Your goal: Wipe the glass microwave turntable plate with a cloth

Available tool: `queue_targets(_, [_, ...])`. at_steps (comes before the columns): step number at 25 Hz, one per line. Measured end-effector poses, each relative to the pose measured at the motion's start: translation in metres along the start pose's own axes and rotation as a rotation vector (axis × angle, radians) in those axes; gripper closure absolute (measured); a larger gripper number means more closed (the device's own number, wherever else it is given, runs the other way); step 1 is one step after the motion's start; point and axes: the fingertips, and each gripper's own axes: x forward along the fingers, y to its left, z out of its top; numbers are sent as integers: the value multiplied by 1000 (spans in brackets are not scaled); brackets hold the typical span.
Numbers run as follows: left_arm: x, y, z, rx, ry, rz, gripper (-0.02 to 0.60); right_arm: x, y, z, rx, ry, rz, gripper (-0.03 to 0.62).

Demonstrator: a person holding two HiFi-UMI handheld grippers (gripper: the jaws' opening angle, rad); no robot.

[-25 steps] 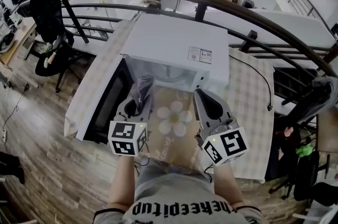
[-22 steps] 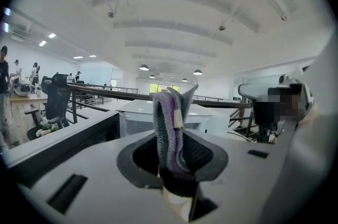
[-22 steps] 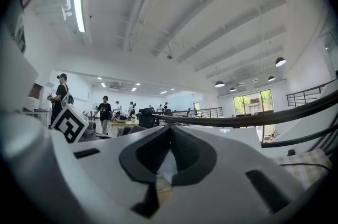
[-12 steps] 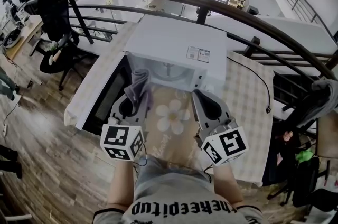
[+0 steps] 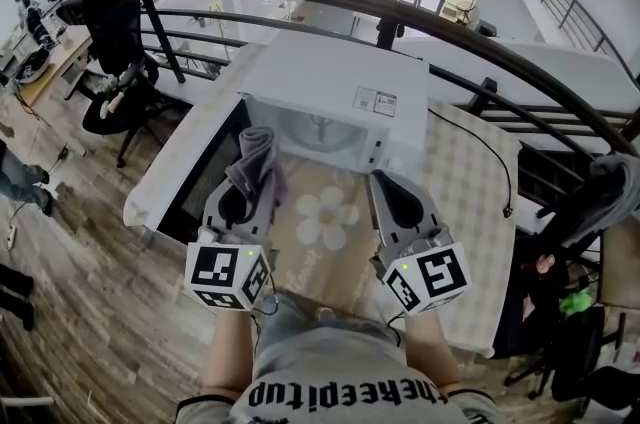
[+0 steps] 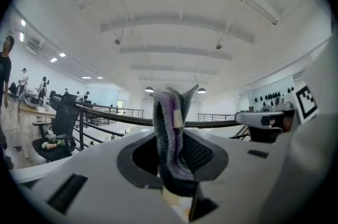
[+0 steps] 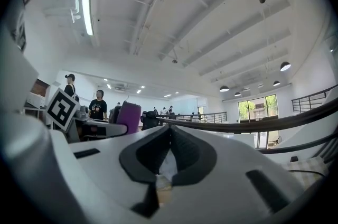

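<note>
The white microwave stands open on the table, and the glass turntable plate lies inside its cavity. My left gripper is shut on a grey-purple cloth that sticks up past the jaw tips, just in front of the cavity's left side. In the left gripper view the cloth fills the gap of the left gripper. My right gripper hovers in front of the cavity's right side. In its own view the right gripper is shut with nothing in it.
The microwave door hangs open to the left. A beige tablecloth with a daisy print covers the table in front. A dark cable runs along the right side. A curved dark railing passes behind the microwave.
The left gripper with the cloth has drawn slightly back and to the left, away from the cavity. The right gripper has hardly moved.
</note>
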Motion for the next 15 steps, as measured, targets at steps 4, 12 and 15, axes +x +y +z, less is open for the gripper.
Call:
queue_targets(4, [-9,-2,4,21,-20,20,491,-6,1,-1,-5,6,-1,589])
queue_targets(12, [-20,0,7,33,-50,52,488,-9,6,-1,-14,1,8,589])
queue_targets(15, [-21,-2,9,43,-55,56,488,-11,6,0,-12,-1,9,589])
